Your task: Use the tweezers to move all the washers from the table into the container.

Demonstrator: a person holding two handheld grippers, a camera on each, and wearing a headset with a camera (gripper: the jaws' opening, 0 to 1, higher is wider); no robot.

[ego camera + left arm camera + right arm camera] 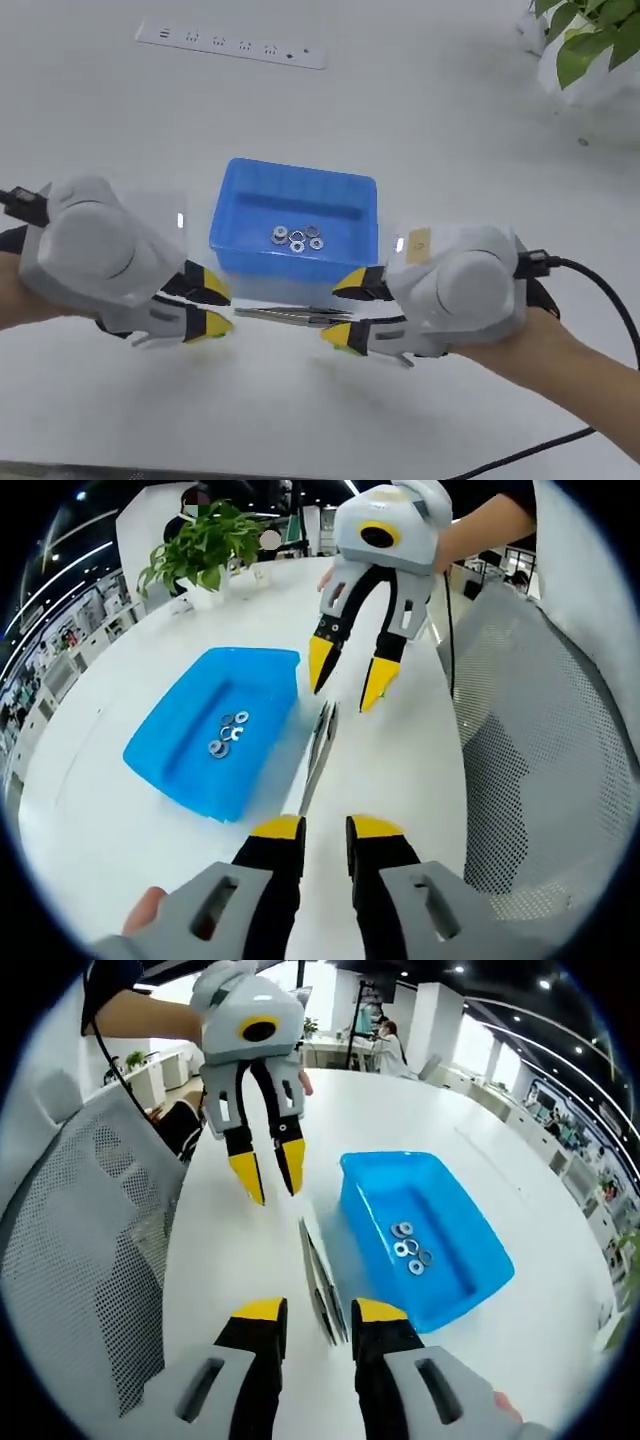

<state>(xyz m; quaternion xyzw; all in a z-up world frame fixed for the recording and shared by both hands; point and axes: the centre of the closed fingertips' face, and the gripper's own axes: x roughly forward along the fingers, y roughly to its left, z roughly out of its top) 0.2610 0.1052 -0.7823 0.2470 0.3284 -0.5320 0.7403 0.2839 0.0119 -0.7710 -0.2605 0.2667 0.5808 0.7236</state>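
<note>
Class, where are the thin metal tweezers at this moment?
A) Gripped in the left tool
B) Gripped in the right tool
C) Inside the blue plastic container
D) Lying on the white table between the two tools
D: the thin metal tweezers lie flat on the white table between the open left tool and the open right tool, neither closed on them.

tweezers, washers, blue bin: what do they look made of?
The tweezers are likely steel: thin grey blades with a bright sheen along them. The washers look like metal, probably steel: small silvery rings with glints. Any plating is too small to tell. The blue bin looks like moulded plastic: one even saturated blue, with smooth walls and a rounded rim.
</note>
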